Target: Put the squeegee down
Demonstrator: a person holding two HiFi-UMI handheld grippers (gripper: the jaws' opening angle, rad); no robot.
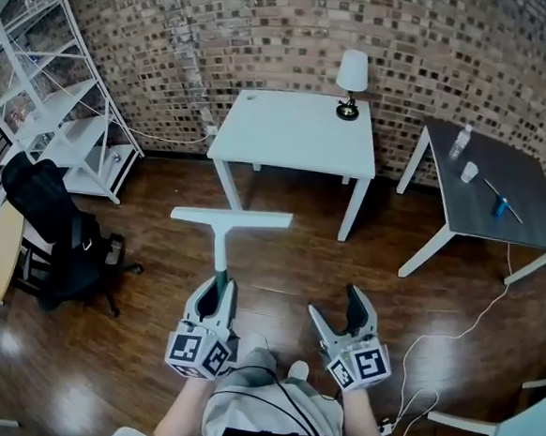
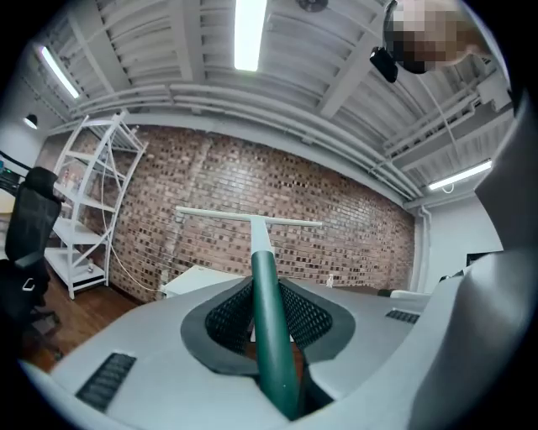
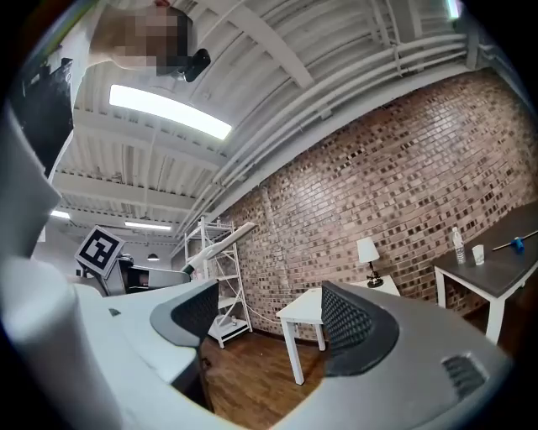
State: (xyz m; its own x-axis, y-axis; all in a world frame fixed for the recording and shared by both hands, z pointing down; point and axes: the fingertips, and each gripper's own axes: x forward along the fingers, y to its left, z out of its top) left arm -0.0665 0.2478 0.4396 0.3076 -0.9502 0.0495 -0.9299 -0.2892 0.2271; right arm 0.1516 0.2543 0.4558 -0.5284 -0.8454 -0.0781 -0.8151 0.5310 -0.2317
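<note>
A squeegee (image 1: 222, 233) with a green handle and a pale T-shaped blade is held out level over the wooden floor. My left gripper (image 1: 216, 294) is shut on its green handle (image 2: 271, 327), and the blade (image 2: 249, 220) spans across ahead of the jaws toward the brick wall. My right gripper (image 1: 341, 314) hangs beside it, open, with nothing between its fingers (image 3: 357, 326). From the right gripper view the squeegee (image 3: 220, 242) shows at the left, in front of the shelf.
A white table (image 1: 298, 134) with a lamp (image 1: 350, 82) stands ahead by the brick wall. A grey table (image 1: 487, 187) with a bottle and cup is at the right. A white shelf unit (image 1: 61, 102) and a black chair (image 1: 60, 233) stand at the left. Cables lie on the floor at right.
</note>
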